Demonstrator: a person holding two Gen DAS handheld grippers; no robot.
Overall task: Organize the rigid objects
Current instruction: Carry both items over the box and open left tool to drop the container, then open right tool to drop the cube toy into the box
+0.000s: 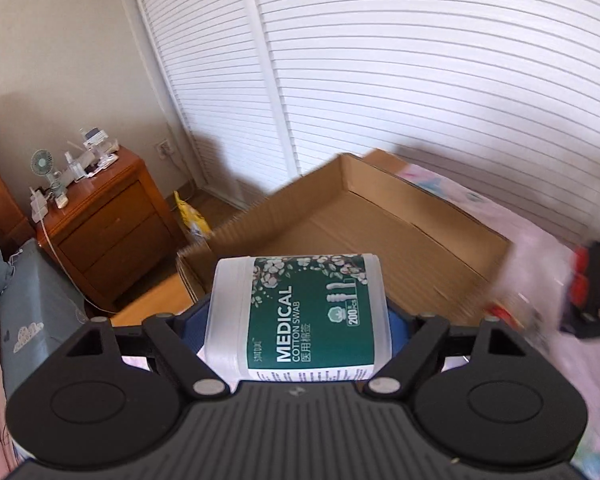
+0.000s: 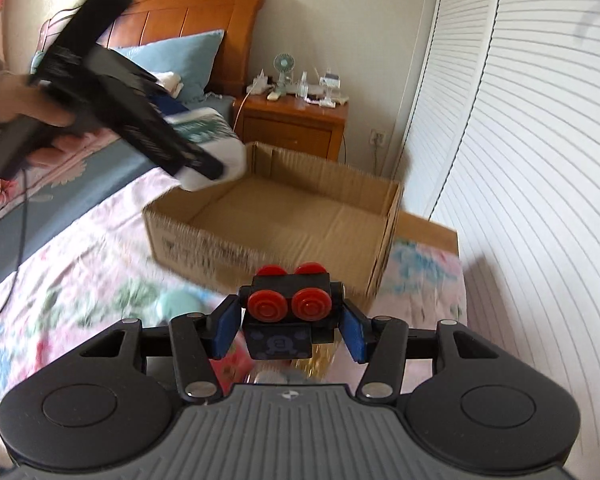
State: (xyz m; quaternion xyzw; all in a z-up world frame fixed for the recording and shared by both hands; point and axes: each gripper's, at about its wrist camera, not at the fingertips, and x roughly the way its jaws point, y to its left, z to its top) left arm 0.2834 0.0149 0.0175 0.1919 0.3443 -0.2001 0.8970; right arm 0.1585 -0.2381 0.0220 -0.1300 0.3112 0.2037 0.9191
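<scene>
While both grippers are loaded, the relation that matters is each load versus the cardboard box: it sits ahead of and below both sets of fingers, open side up, nothing visible inside.

Left gripper: clamped on the cotton swab jar, blue pads on its sides. Jar's long axis runs forward along the fingers, far end pointing at the box. In the right wrist view the jar hangs right at the box's near-left corner, roughly over the rim, gripper pitched down toward the interior. So the left hand is the nearer one; I'd judge it drops first.

Right gripper: closed on the toy block, black with red wheels, pinched at both sides, wheels facing up toward the camera. Near wall of the box lies just beyond the fingertips; block isn't over the opening yet. Pose is close to level, aimed along the bed at the box.

Next call, as a guess: left lowers and lets go inside; right needs to travel forward past the near wall. Risk: jar rolls once released, since it goes in on its side.
</scene>
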